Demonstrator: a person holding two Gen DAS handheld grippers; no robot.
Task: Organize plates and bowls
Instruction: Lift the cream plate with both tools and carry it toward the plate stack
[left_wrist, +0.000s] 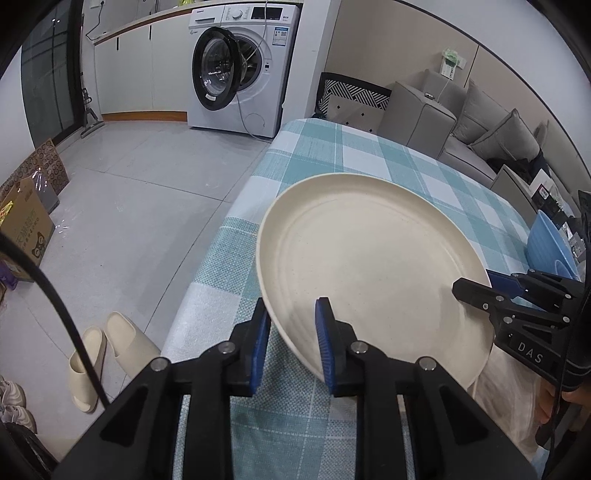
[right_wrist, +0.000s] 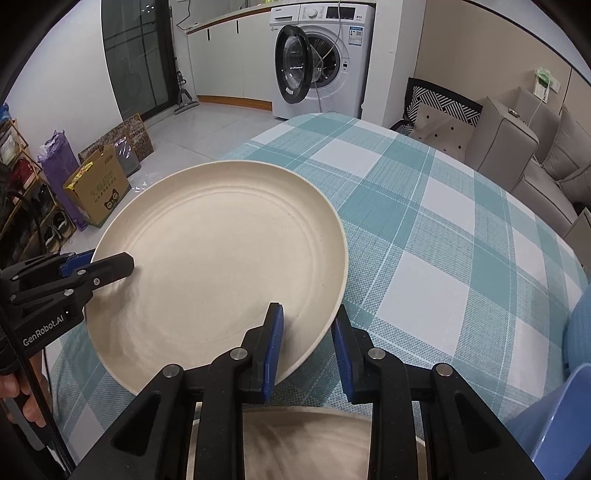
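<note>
Cream plate held up over the checked tablecloth, clear of the cloth and tilted, by both grippers at once. Left gripper clamped on the near left rim of the plate: one blue pad on the upper face, the other under the rim. Right gripper closed on the near right rim in the same way, one pad on top and one below the edge. Each gripper visible also in the other view, biting the rim from the side.

Below the right gripper, at the lower edge of its view, a second cream dish, partly hidden and blurred. At the right side a blue dish, only partly in sight.

In the background a white washing machine with its door open, a grey sofa, a pair of pale slippers on the floor, cardboard boxes near the wall.
</note>
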